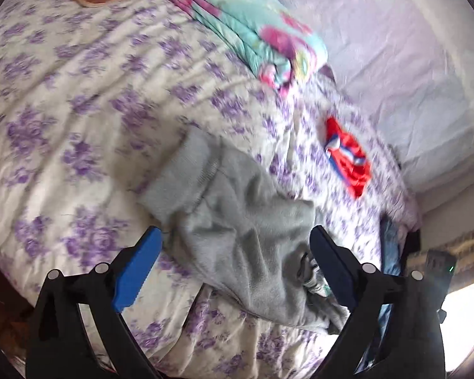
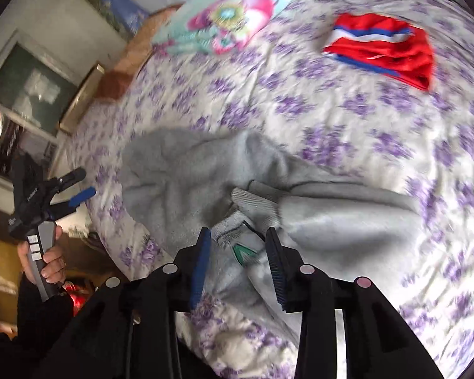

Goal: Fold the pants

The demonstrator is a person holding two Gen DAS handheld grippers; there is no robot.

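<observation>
Fingers of both grippers spread, empty: left gripper (image 1: 235, 237), right gripper (image 2: 238, 237). Crumpled grey fleece pants (image 2: 316, 218) lie lower centre on purple-flowered bedspread (image 2: 300, 101). Risk: pinching bedspread too.

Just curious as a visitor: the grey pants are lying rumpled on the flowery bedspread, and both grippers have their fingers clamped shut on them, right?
Not quite. The grey pants do lie rumpled on the flowery bedspread, but both the left gripper and the right gripper are open, fingers apart above the cloth, as each wrist view shows.
</observation>
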